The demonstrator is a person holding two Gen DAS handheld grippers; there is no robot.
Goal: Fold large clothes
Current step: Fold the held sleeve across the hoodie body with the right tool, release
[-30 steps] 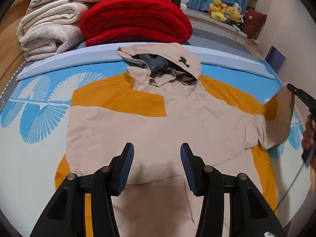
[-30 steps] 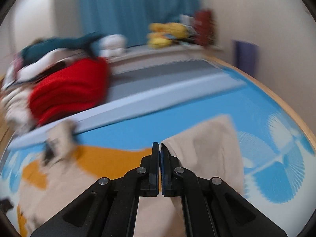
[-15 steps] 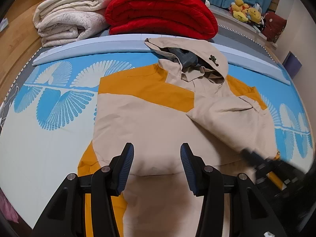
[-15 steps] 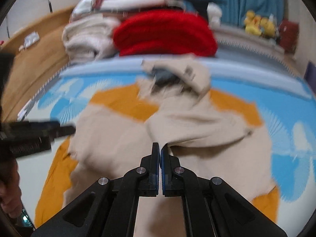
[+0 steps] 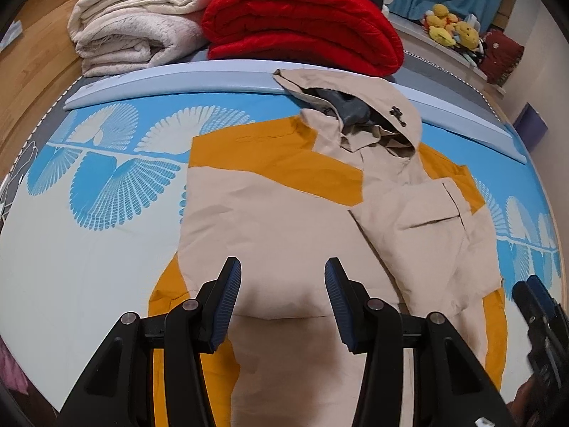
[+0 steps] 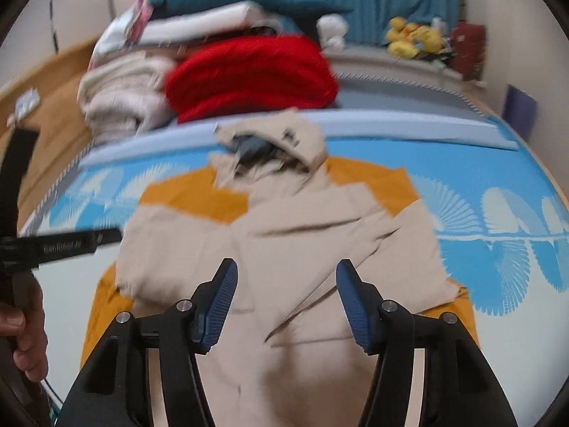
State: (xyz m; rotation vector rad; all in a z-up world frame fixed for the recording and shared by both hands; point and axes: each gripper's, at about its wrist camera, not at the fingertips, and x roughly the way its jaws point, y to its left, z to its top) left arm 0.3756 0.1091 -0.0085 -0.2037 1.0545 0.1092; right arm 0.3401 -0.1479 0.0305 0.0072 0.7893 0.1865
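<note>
Beige and mustard cloth, a hooded jacket (image 5: 284,220), lies spread on the bed (image 5: 71,249), hood (image 5: 373,106) toward the stacked red blanket (image 5: 302,28) and cream blankets (image 5: 135,25). One sleeve (image 5: 426,227) lies folded across the chest; the other side shows no fold yet.

The left tongs (image 5: 281,302) hang partly spread over the lower front with nothing between the pads. The right tongs (image 6: 286,302) are opening above the folded sleeve, and no cloth sits between them.

Risks, as I judge them: the folded sleeve lies at a slant with creases beneath it, so a further fold over it could lock in wrinkles and leave a lopsided bundle. The shell fabric looks slick and may slide back off the chest if nudged. The bulky hood, resting against the bed's raised pale-blue edge (image 5: 177,78), could bunch when the body is doubled. A pinch on the top layer alone would drag it off the back panel.
</note>
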